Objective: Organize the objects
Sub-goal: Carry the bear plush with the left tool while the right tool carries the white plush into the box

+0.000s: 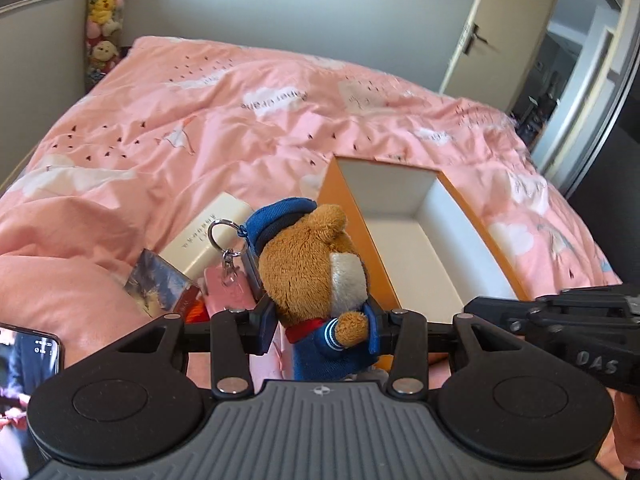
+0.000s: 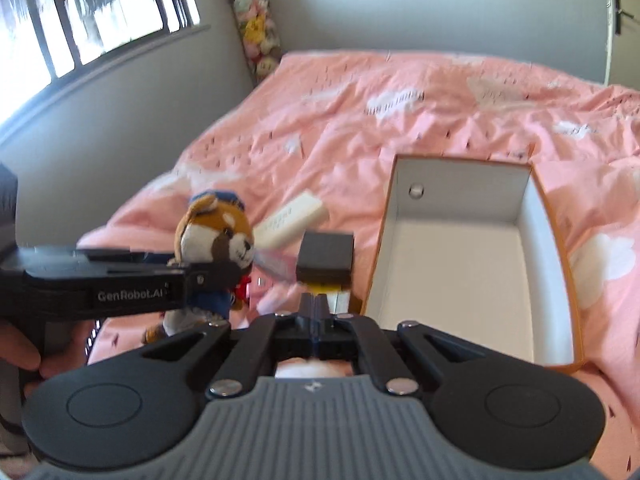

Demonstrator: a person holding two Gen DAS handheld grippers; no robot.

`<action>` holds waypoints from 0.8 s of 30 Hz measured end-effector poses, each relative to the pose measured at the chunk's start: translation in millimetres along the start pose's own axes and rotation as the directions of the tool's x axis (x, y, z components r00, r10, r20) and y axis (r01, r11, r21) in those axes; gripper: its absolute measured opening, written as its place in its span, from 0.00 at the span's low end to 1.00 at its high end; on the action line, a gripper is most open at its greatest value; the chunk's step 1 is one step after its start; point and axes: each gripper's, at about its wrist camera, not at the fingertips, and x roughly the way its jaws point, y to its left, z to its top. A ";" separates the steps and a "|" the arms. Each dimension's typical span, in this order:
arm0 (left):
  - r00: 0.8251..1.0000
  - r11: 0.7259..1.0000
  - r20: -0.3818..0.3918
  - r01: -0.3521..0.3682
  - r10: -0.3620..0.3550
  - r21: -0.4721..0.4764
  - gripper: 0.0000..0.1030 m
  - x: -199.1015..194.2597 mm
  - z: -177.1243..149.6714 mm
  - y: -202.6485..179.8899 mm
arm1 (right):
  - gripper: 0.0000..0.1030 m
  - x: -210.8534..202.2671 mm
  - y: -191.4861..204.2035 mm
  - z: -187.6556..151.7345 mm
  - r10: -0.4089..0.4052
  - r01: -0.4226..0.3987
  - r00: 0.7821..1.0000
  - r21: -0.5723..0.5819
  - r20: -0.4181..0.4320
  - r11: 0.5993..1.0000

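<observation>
My left gripper [image 1: 320, 320] is shut on a brown plush bear keychain [image 1: 316, 264] in a blue cap and sweater, held above the bed just left of an open orange box [image 1: 412, 236] with a white inside. The bear also shows in the right wrist view [image 2: 216, 248], clamped in the left gripper [image 2: 208, 280]. My right gripper [image 2: 318, 304] is shut with its fingers pressed together; a small black-topped object [image 2: 326, 256] sits just in front of its tips, and contact is unclear. The orange box [image 2: 472, 264] lies to its right.
A cream rectangular box [image 1: 208, 240], a foil-printed packet [image 1: 160, 280] and a pink item [image 1: 228, 296] lie on the pink duvet [image 1: 240, 120] left of the orange box. A phone [image 1: 28, 360] shows at the lower left. Plush toys hang in the far corner [image 1: 102, 20]. A door [image 1: 500, 32] stands open at the right.
</observation>
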 end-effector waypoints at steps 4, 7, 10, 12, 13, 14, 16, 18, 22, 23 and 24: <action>0.996 1.000 -0.088 0.025 -0.026 -0.009 0.47 8.2 -11.1 4.0 | 0.20 22.1 6.3 -12.4 -0.007 0.003 0.994 -0.035 -0.113 0.999; 0.990 0.999 -0.137 0.024 -0.027 -0.023 0.47 14.8 -20.2 9.1 | 0.49 34.8 10.4 -20.3 -0.002 -0.004 0.987 -0.042 -0.158 0.999; 0.985 1.000 -0.171 0.011 -0.014 -0.022 0.47 19.1 -27.6 12.4 | 0.49 48.3 14.2 -23.9 0.004 -0.014 0.978 -0.049 -0.207 0.999; 0.983 1.000 -0.182 -0.005 0.001 -0.019 0.47 21.0 -32.2 15.1 | 0.49 59.7 18.7 -24.9 -0.010 -0.009 0.970 -0.074 -0.243 0.997; 0.983 1.000 -0.184 -0.016 0.013 -0.015 0.47 21.4 -33.5 16.2 | 0.49 65.6 21.3 -24.9 -0.025 0.001 0.966 -0.095 -0.257 0.996; 0.983 1.000 -0.184 -0.028 0.026 -0.012 0.47 21.5 -34.9 17.7 | 0.49 70.7 24.9 -25.0 -0.040 0.007 0.963 -0.124 -0.268 0.992; 0.981 0.998 -0.185 -0.058 0.057 0.002 0.47 22.1 -37.2 20.5 | 0.48 78.1 34.1 -25.8 -0.066 0.011 0.957 -0.193 -0.282 0.981; 0.978 0.997 -0.195 -0.072 0.071 0.001 0.47 24.0 -38.9 25.7 | 0.46 83.9 43.1 -25.5 -0.075 -0.005 0.952 -0.260 -0.298 0.966; 0.975 0.997 -0.213 -0.073 0.069 -0.013 0.47 28.0 -40.9 34.3 | 0.44 100.0 61.6 -27.2 -0.093 -0.048 0.932 -0.374 -0.350 0.926; 0.975 0.997 -0.213 -0.071 0.066 -0.014 0.47 28.0 -41.3 35.6 | 0.44 105.7 65.0 -28.3 -0.112 -0.047 0.925 -0.402 -0.364 0.914; 0.975 0.997 -0.213 -0.070 0.065 -0.016 0.47 28.1 -41.4 35.7 | 0.44 111.3 68.0 -29.8 -0.138 -0.039 0.919 -0.434 -0.370 0.900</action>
